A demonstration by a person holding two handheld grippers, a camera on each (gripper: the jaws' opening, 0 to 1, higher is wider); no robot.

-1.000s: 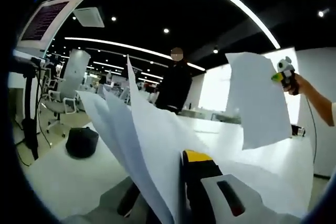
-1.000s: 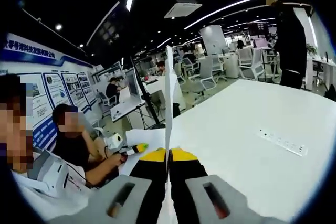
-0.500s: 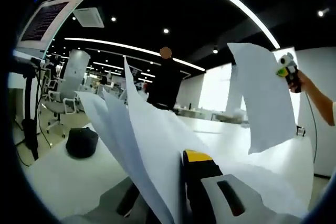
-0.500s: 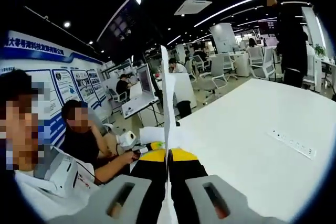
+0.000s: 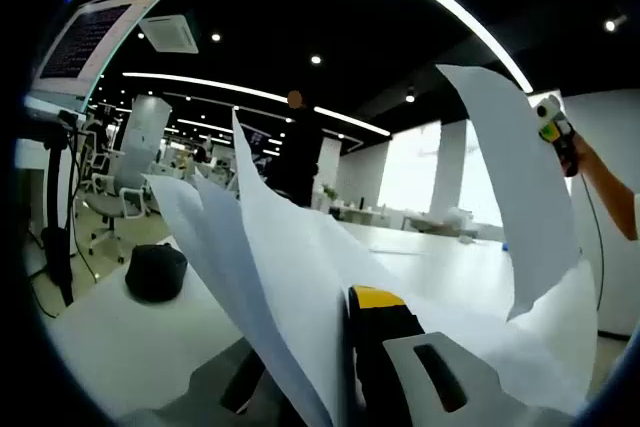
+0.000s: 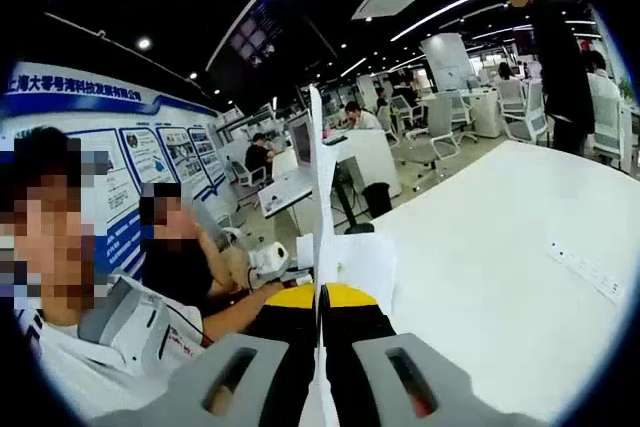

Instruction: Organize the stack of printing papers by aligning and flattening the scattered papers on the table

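My left gripper (image 5: 333, 319) is shut on a bundle of white papers (image 5: 265, 247) that fans up and to the left over the white table (image 5: 100, 332). At the upper right of the left gripper view, the right gripper (image 5: 552, 127) in a hand holds a single sheet (image 5: 515, 197) hanging down, its lower edge near the bundle. In the right gripper view my right gripper (image 6: 320, 293) is shut on that sheet (image 6: 318, 167), seen edge-on and upright. Beyond it, the left gripper (image 6: 270, 261) holds its papers (image 6: 365, 262).
A black bag (image 5: 155, 271) lies at the table's left side. A power strip (image 6: 590, 267) is set into the table top (image 6: 480, 267). A monitor (image 5: 85, 39) hangs at the upper left, with office chairs (image 5: 125, 187) behind. A person (image 5: 295, 159) stands beyond the table.
The right gripper has swung its sheet to the right and turned it more edge-on; its lower edge has come down toward the bundle. The standing person has walked left. My left gripper has stayed put.
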